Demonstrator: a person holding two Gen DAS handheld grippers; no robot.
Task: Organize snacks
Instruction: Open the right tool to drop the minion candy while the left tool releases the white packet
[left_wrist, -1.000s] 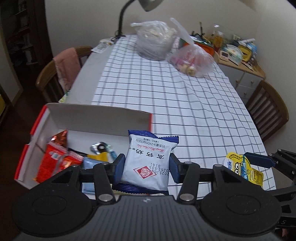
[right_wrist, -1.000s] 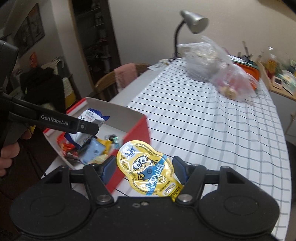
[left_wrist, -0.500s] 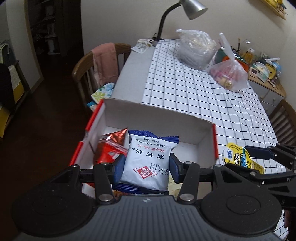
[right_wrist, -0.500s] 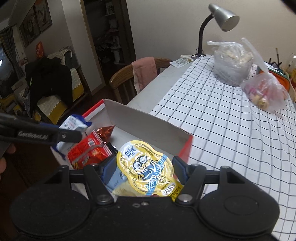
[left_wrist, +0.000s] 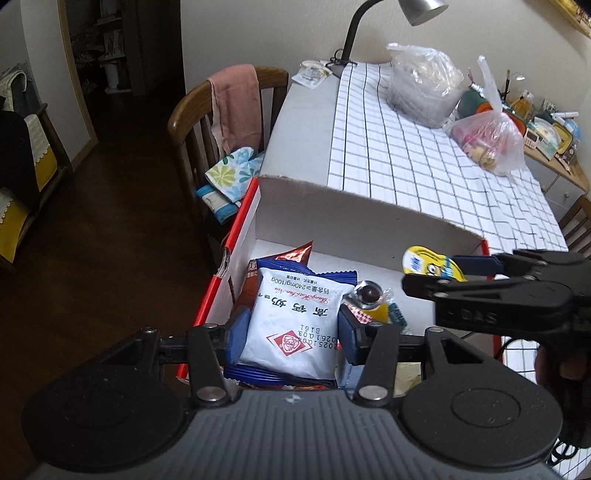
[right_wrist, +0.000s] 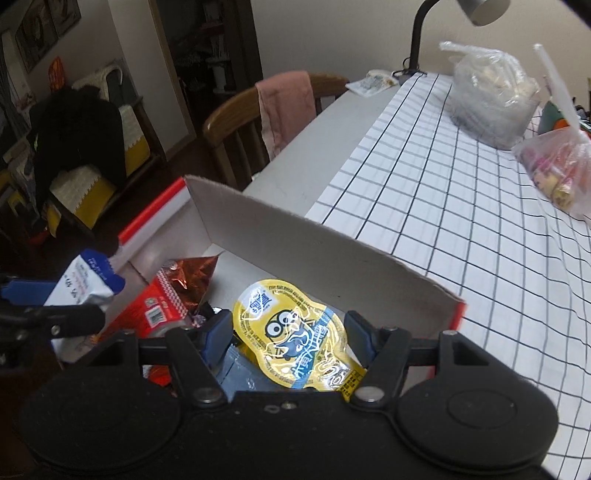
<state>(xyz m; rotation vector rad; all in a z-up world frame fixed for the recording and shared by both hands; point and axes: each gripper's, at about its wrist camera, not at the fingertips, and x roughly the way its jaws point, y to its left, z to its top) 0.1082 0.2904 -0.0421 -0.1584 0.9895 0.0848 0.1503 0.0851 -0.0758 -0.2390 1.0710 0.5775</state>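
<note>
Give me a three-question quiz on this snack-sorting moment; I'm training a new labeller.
1. True or false: the left gripper is shut on the white packet.
2. What does the right gripper hold? A) yellow pouch B) red bag C) nothing
3. Both grippers are over the open ____.

Key: 1 true; 2 A; 3 box

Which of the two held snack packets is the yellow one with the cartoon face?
The yellow packet in the right gripper; the left gripper holds a white-and-blue packet.
</note>
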